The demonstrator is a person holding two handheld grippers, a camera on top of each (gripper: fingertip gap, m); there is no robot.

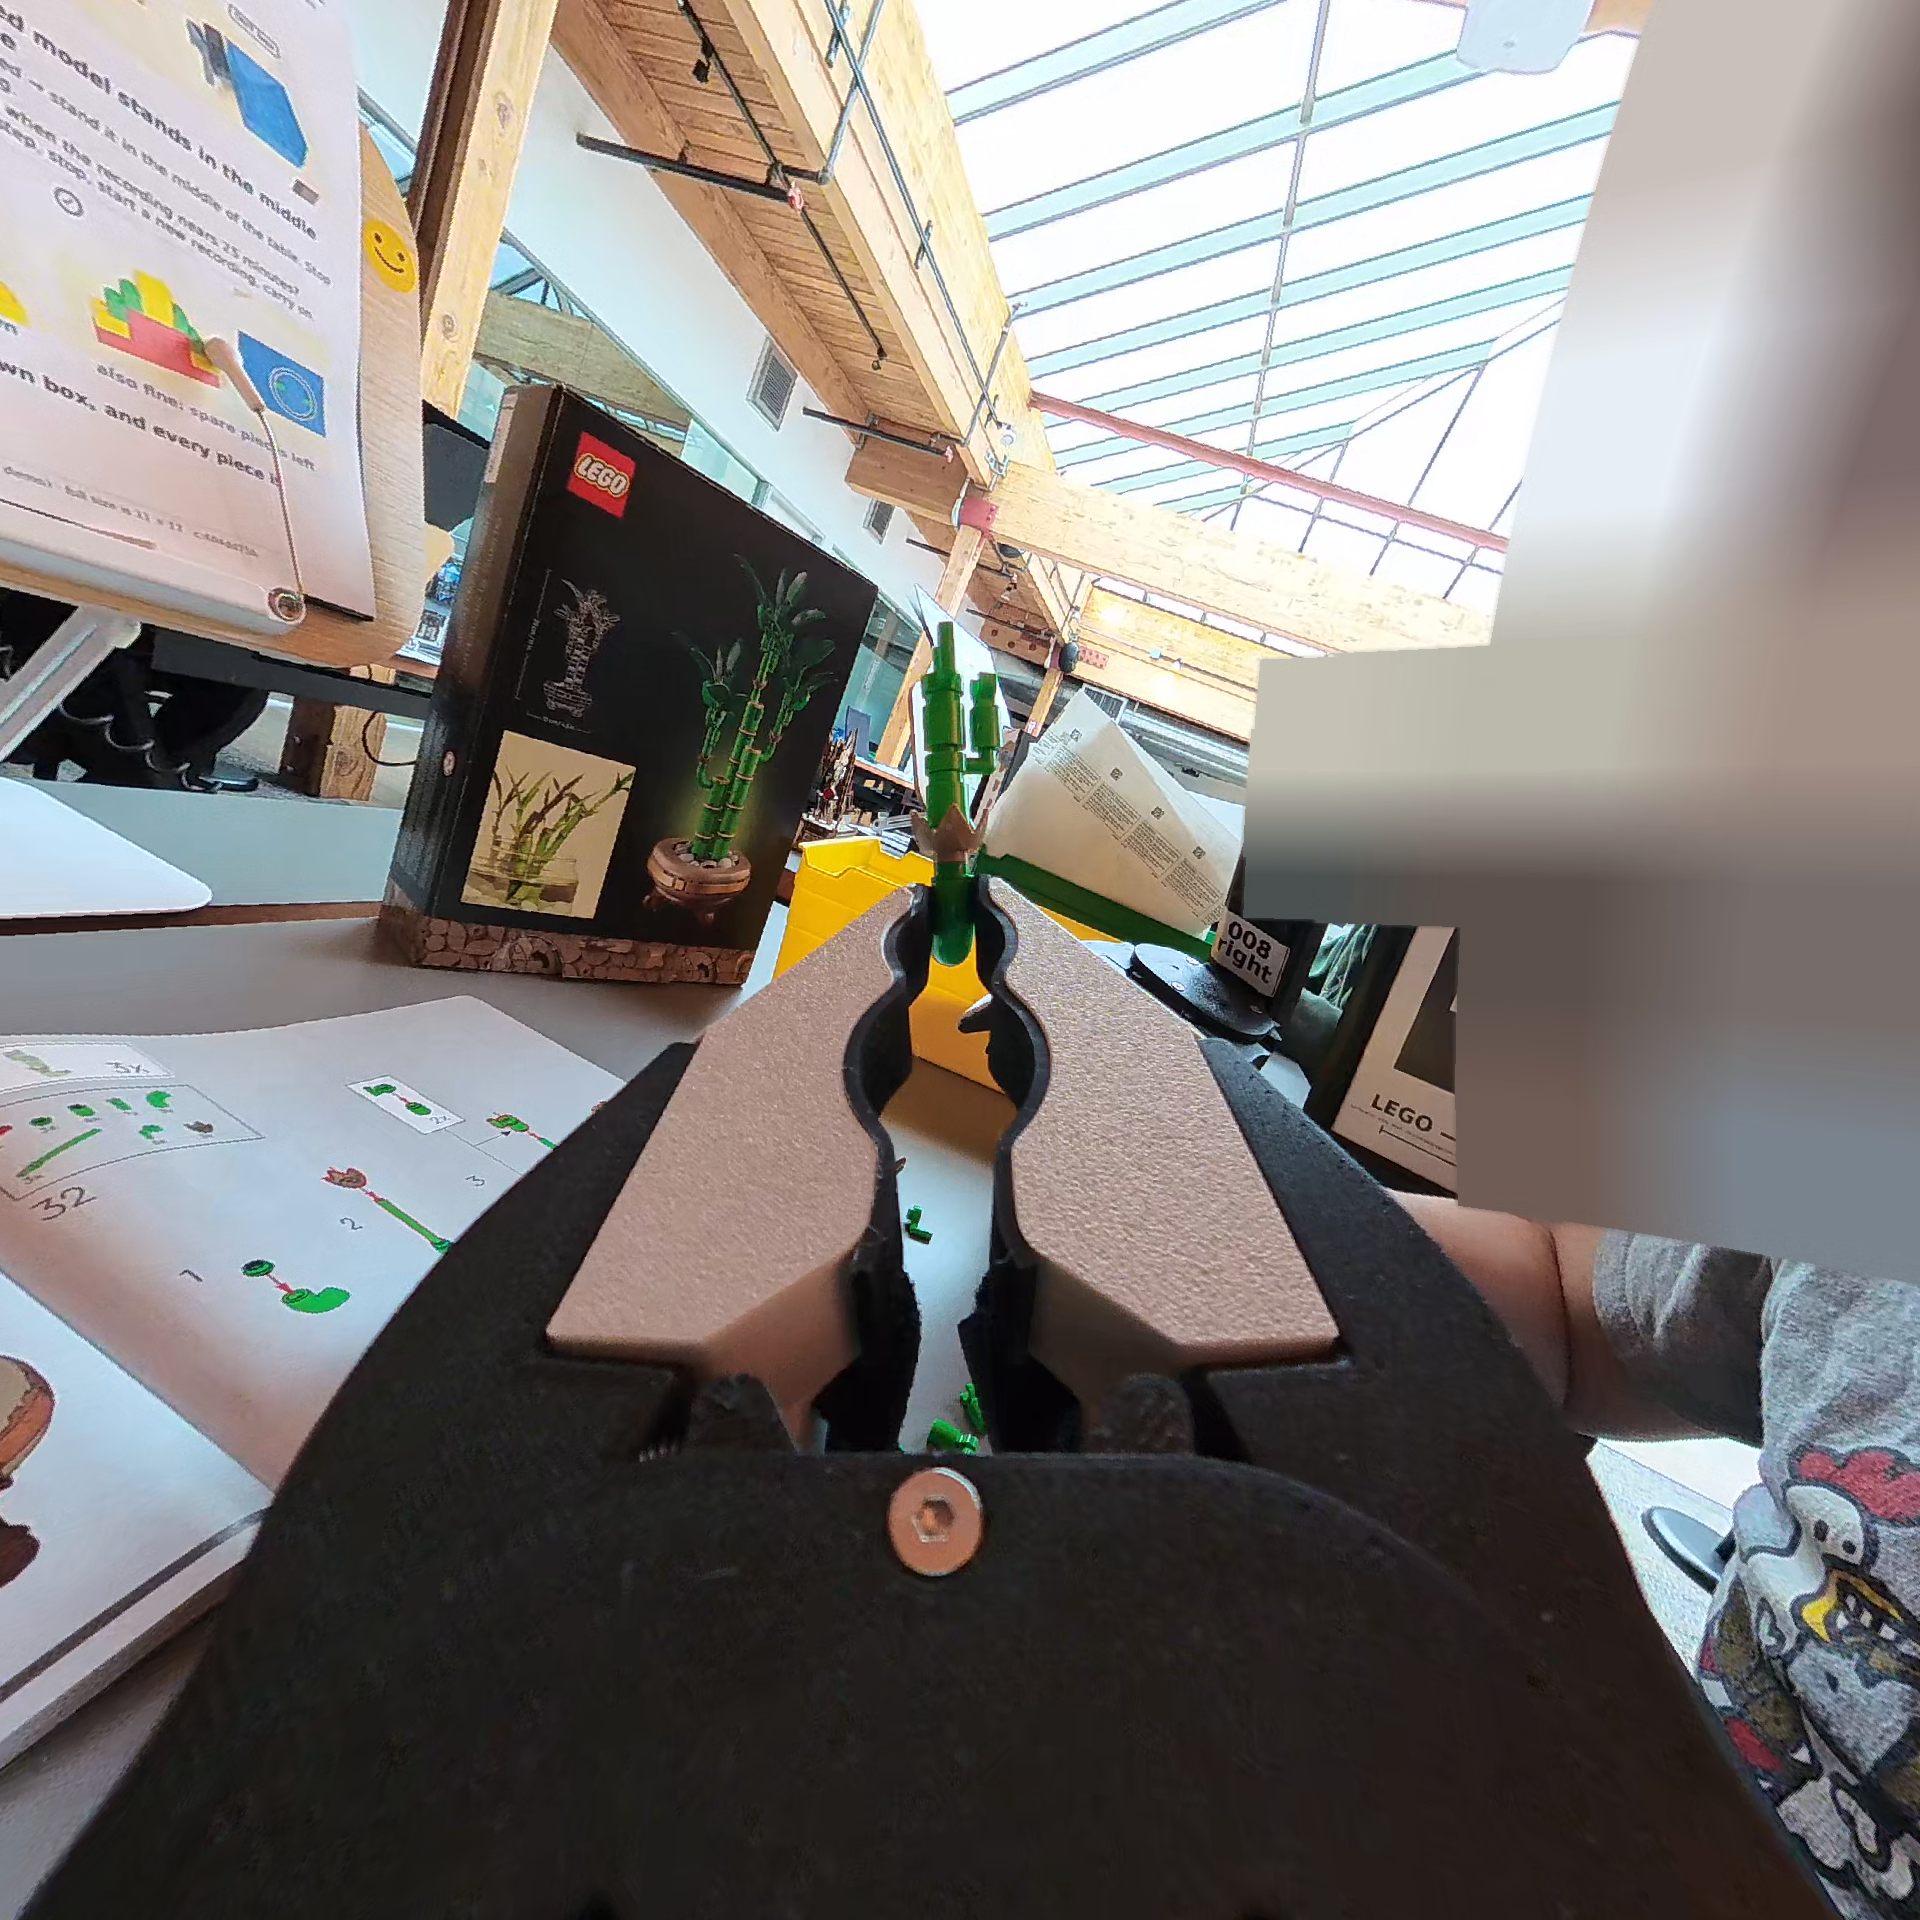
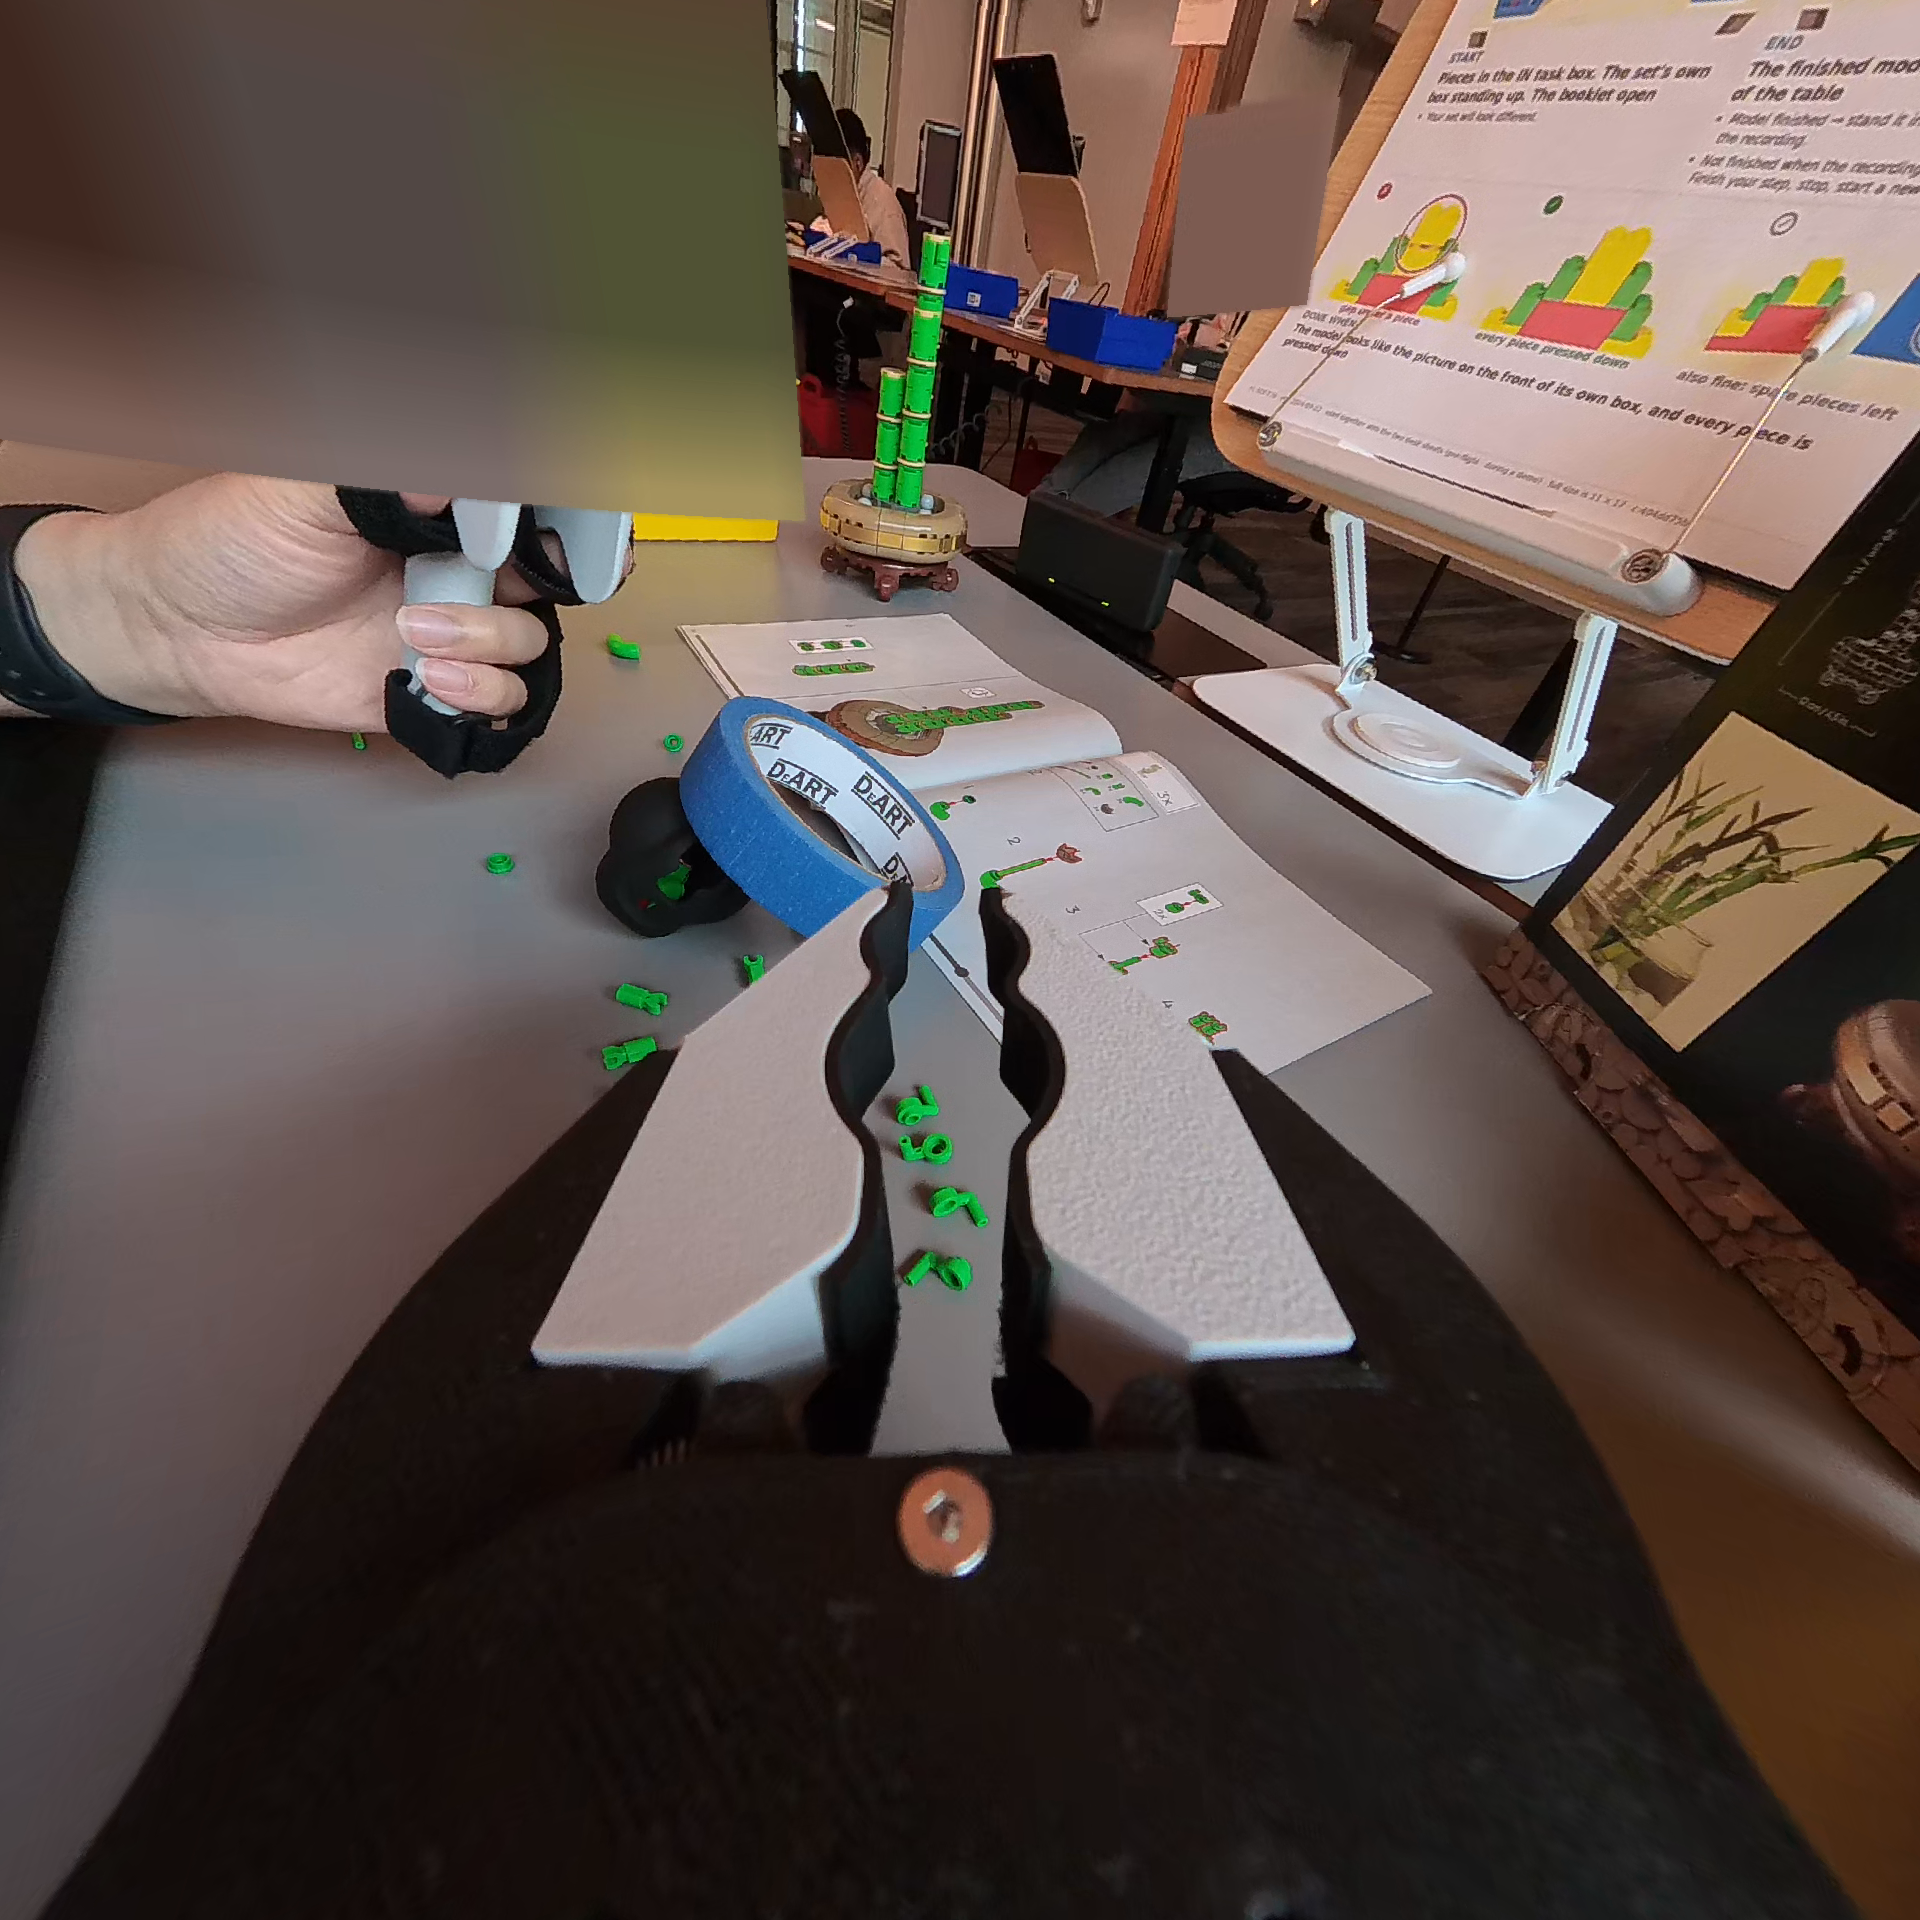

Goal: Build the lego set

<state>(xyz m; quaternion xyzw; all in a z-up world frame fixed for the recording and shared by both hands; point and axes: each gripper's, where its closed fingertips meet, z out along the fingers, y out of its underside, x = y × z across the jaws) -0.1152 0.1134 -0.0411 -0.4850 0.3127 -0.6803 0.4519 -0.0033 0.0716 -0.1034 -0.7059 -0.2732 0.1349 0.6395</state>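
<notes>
My left gripper [image 1: 948,920] is shut on the lower end of a thin green stalk [image 1: 943,727] with a brown leaf collar and holds it upright above the table. My right gripper [image 2: 940,904] is slightly open and empty, low over the grey table [image 2: 260,1039]. Several small green pieces [image 2: 935,1153] lie on the table between and left of its fingers. The part-built bamboo model [image 2: 906,416] stands in its round tan pot at the far end. In the right wrist view a hand [image 2: 260,613] grips the left gripper's handle; a blur patch hides its fingers.
The open instruction booklet [image 2: 1101,883] lies ahead, with a blue tape roll [image 2: 821,821] leaning on a black object [image 2: 655,873]. The set's box [image 1: 623,707] stands upright beside a yellow bin [image 1: 842,904]. A sheet on a white stand [image 2: 1507,343] is at the right. The left gripper's tips are roughly 15 cm from the right gripper's.
</notes>
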